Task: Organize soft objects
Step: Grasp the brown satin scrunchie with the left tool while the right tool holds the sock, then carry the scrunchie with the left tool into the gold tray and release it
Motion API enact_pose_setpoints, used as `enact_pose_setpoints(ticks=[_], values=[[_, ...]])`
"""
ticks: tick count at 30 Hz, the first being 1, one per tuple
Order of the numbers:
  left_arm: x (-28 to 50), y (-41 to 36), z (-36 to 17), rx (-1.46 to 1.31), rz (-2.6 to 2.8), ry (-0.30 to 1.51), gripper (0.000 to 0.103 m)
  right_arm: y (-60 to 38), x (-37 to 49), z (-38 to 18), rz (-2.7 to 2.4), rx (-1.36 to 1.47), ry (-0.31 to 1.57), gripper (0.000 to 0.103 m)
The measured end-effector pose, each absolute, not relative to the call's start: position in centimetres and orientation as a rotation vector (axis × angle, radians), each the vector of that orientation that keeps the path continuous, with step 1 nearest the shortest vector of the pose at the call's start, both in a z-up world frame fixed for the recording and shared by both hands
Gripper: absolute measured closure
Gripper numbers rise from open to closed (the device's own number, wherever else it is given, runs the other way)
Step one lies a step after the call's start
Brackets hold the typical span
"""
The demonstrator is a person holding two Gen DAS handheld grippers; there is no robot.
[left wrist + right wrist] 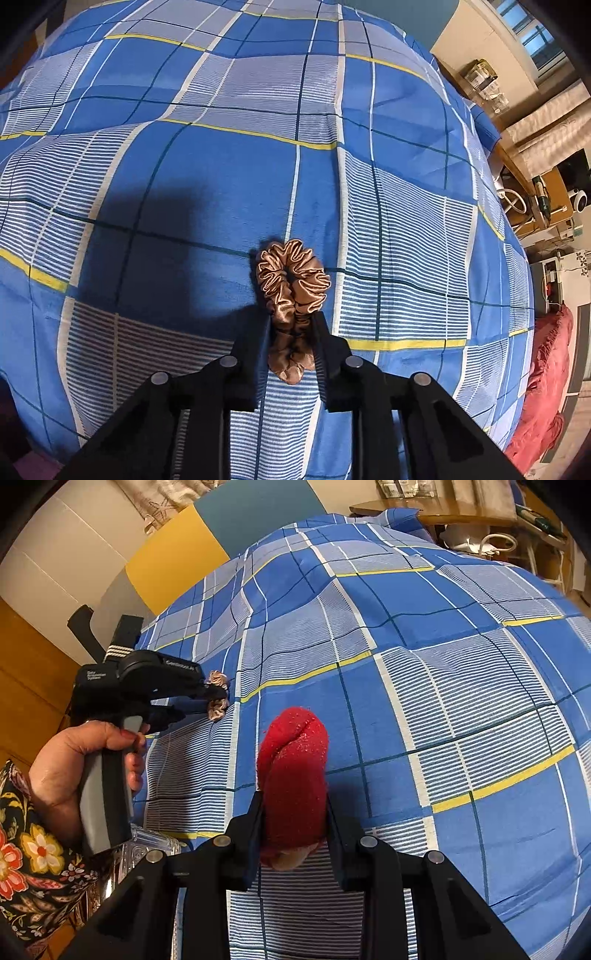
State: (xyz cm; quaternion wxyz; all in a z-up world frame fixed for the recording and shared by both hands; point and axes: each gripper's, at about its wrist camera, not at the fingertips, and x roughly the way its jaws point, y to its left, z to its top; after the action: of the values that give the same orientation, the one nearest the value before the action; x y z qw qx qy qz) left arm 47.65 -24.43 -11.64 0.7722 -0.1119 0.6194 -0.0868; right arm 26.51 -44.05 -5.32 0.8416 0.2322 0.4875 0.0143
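- Both tools are loaded: left tool (pixel 293 332) is clamped on a brown scrunchie (pixel 291 288), right tool (pixel 293 812) is clamped on a red sock (pixel 295 771).
- Scrunchie's long axis runs straight out along the left tool's fingers; most of its ring sticks out past the tips, above the bed (pixel 184 166).
- Sock is rolled or bunched, also lengthwise between the right fingers, rounded end forward, pale bit showing at the near end.
- Key relation: in the right view the left tool (pixel 218 694) sits left of the sock and a bit further in over the bed; the two are apart, not touching.
- No bin clearly visible; a clear plastic thing (pixel 147 843) shows below the person's hand (pixel 74 768), can't tell what it is.
- Materials: scrunchie is shiny satin, tightly ruffled; sock is matte fuzzy knit with light specks; bedcover is a blue plaid, softly rumpled.
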Motion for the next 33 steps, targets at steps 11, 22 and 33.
enact_pose_setpoints(ticks=[11,22,33], values=[[45.5,-23.0,-6.6,-0.298,-0.241,1.251,0.083,-44.4,26.6,-5.3,0.008,0.456,1.014,0.072],[41.5,-22.8,-0.6,-0.322,-0.361,1.149,0.083,-44.4,26.4,-5.0,-0.034,0.386,0.982,0.072],[35.4,-18.4,5.9,-0.394,-0.484,1.048,0.083,-43.9,26.3,-5.3,-0.057,0.315,0.973,0.072]])
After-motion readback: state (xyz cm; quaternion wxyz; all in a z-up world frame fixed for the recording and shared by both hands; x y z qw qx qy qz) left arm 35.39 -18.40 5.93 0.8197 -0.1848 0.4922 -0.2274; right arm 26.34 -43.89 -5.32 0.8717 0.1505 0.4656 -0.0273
